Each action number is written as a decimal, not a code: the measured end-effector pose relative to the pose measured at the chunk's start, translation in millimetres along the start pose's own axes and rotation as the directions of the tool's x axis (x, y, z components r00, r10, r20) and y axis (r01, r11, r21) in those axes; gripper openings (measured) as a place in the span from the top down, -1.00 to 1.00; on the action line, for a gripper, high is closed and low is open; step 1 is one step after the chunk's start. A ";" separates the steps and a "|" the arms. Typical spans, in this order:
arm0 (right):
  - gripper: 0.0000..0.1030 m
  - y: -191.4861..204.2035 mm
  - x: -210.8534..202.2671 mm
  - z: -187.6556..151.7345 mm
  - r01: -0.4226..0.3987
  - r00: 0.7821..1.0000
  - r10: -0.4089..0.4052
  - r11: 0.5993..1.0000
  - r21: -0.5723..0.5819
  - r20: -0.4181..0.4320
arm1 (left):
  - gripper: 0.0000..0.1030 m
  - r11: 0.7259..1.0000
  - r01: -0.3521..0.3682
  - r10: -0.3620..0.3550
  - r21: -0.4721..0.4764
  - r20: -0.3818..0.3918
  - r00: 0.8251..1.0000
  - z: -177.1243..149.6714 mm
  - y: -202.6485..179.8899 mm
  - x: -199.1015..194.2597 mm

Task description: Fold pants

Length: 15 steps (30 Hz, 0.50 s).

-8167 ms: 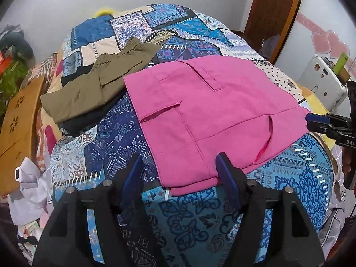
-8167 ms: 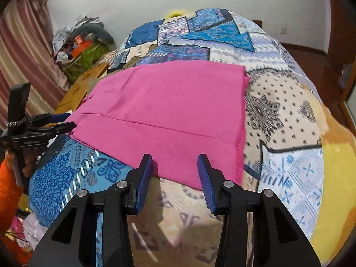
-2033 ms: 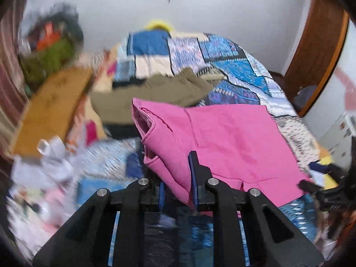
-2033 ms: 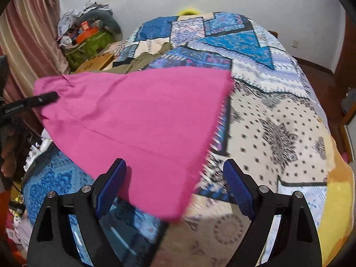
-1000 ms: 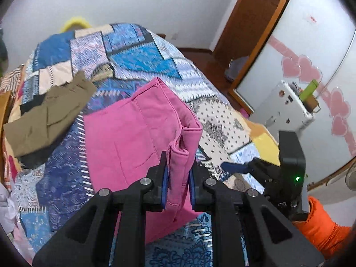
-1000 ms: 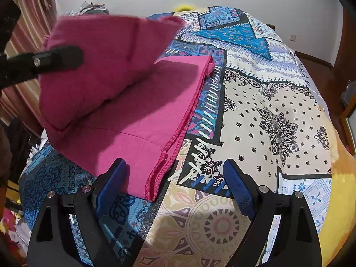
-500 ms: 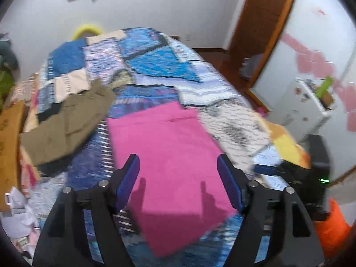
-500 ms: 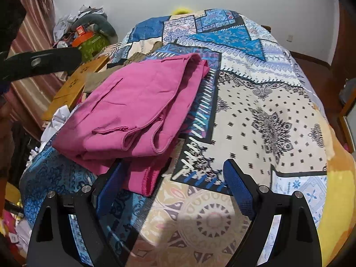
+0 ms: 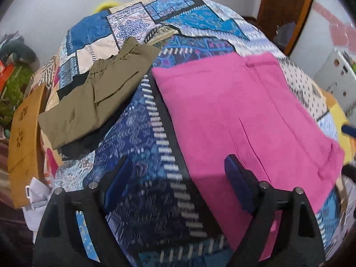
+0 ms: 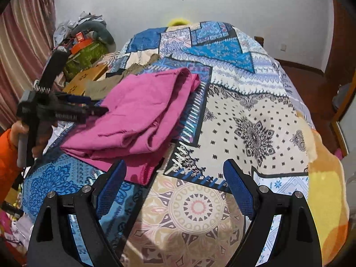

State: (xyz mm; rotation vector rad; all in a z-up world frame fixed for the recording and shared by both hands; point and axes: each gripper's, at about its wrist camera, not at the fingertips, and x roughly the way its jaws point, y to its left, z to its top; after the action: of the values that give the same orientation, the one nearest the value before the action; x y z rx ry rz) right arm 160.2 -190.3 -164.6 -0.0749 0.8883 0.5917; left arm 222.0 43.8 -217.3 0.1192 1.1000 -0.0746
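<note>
The pink pants lie folded in half on the patterned bedspread, a loose two-layer stack in the right wrist view. My left gripper is open and empty, just in front of the pants' near edge; it also shows from the side in the right wrist view, beside the pants' left edge. My right gripper is open and empty, low over the bedspread to the right of the pants' near corner.
Folded olive pants on a dark garment lie at the bed's far left. A brown cardboard box and clutter stand off the bed's left side. A wooden door and a white appliance are on the right.
My left gripper carried one end of the pink pants over onto the other half and let go. It now sits open and lower, by the folded stack. My right gripper stayed open.
</note>
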 end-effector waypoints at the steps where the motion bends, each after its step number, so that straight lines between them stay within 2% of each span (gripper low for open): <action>1: -0.69 1.8 -1.7 0.9 -0.001 1.000 0.001 1.000 -0.005 0.007 | -0.66 1.000 -0.009 0.009 0.016 0.004 1.000 -3.8 -4.0 -3.6; 3: -0.69 5.9 -4.7 3.2 -0.006 1.000 0.006 1.000 -0.012 0.019 | -0.67 0.997 -0.045 0.044 0.059 0.019 0.999 -15.2 -15.0 -11.9; 6: -0.69 11.9 -8.3 6.3 -0.024 0.999 0.024 1.000 -0.011 0.039 | -0.66 0.997 -0.040 0.039 0.071 0.019 0.999 -25.2 -24.3 -20.8; 10: -0.69 21.6 -8.4 8.2 -0.047 0.997 0.048 0.999 -0.020 0.054 | -0.66 0.998 0.062 -0.061 0.033 -0.015 0.998 -30.9 -35.0 -28.8; 13: -0.69 27.5 -4.9 6.0 -0.046 0.998 0.048 0.998 -0.039 0.047 | -0.65 0.986 0.164 -0.163 0.018 -0.037 0.986 -32.2 -47.9 -31.7; 15: -0.72 27.7 -2.5 3.0 -0.018 0.999 0.020 0.999 -0.043 0.039 | -0.65 0.986 0.161 -0.160 0.046 -0.020 0.987 -30.4 -57.0 -37.4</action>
State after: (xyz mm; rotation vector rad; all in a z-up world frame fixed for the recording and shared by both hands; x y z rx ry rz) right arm 146.9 -167.3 -156.0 -0.0931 0.8389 0.6276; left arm 171.4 -8.6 -200.9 0.0736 1.1232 -0.2450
